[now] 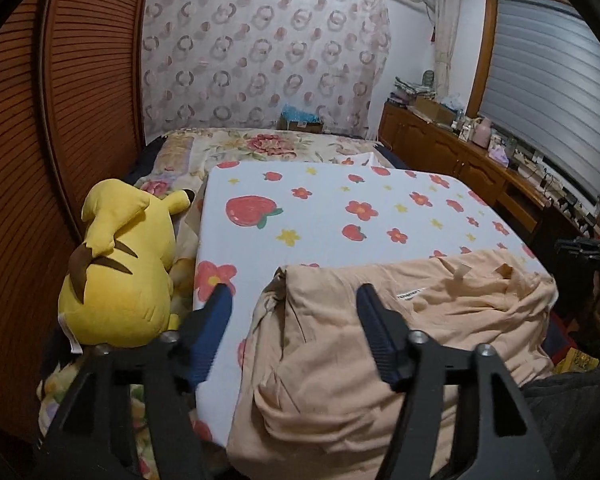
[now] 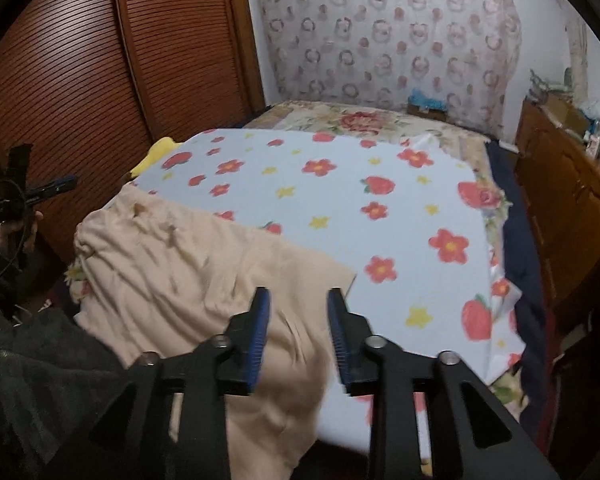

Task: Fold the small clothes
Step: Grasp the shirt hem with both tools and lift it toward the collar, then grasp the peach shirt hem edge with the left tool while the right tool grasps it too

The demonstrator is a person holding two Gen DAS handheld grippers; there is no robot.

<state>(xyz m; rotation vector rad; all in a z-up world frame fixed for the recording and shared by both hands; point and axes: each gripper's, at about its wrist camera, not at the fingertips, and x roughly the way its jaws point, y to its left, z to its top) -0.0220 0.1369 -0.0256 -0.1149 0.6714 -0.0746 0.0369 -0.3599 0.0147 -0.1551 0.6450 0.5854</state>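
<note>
A peach garment (image 1: pixel 380 320) lies rumpled on the near end of a white cloth with red flowers and strawberries (image 1: pixel 340 208). My left gripper (image 1: pixel 295 290) hangs open over the garment's left edge, and its pads touch nothing. In the right wrist view the same garment (image 2: pixel 188 264) spreads to the left, with its right edge running under my right gripper (image 2: pixel 299 294). That gripper is open too, its jaws narrower, with no fabric pinched. A hand holds the left gripper (image 2: pixel 40 192) at the far left of that view.
A yellow plush toy (image 1: pixel 120 264) sits left of the printed cloth, against a brown slatted wardrobe door (image 1: pixel 60 120). A floral bedspread (image 1: pixel 268 144) lies beyond. A wooden cabinet with clutter (image 1: pixel 460 148) runs along the right under a window.
</note>
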